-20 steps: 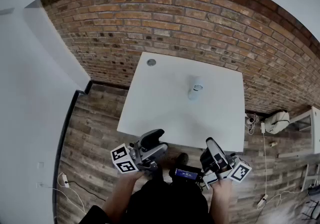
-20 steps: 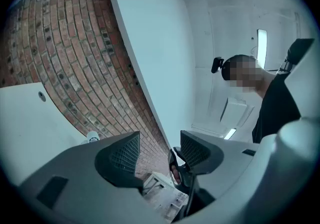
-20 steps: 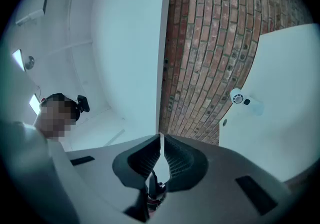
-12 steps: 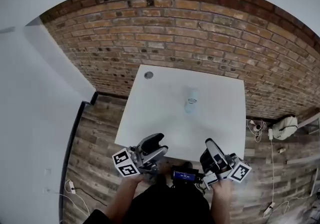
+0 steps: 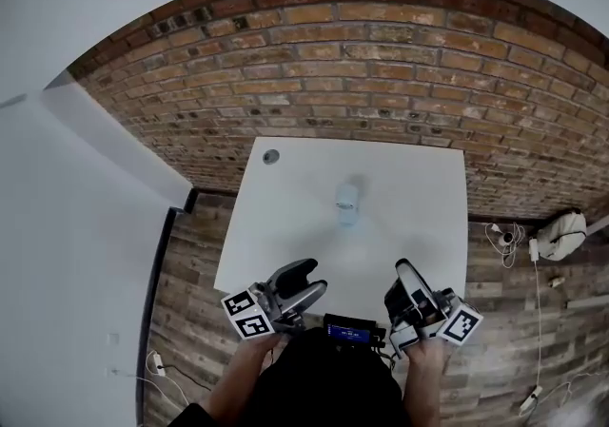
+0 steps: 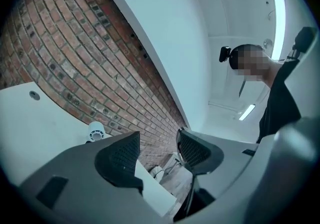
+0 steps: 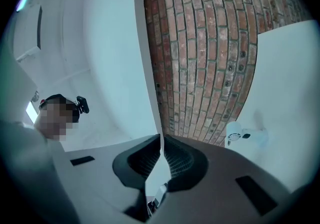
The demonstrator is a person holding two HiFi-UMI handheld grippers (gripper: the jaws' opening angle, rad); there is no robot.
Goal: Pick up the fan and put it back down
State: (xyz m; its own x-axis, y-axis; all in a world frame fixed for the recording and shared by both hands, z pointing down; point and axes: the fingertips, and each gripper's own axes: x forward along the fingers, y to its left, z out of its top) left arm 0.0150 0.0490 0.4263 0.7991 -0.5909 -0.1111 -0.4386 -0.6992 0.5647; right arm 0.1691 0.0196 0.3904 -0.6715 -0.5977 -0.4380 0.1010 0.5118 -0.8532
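A small white fan (image 5: 347, 203) lies on its side near the middle of the white table (image 5: 285, 225). It shows small and far off in the left gripper view (image 6: 95, 131) and the right gripper view (image 7: 240, 135). My left gripper (image 5: 304, 275) hovers at the table's near edge, open, with nothing between its jaws (image 6: 157, 143). My right gripper (image 5: 407, 275) is held at the same edge further right, well short of the fan. Its jaws are shut and empty (image 7: 161, 143), the pads meeting at the tips.
A brick wall (image 5: 381, 73) runs behind the table, and a white wall stands at the left. The tabletop has a round cable hole (image 5: 271, 157) at its far left corner. Cables and a white bag (image 5: 561, 233) lie on the wood floor at right.
The head view has tilted, so the table and fan now sit lower and further left in the picture. Both grippers stay by the table's near edge with their jaws unchanged.
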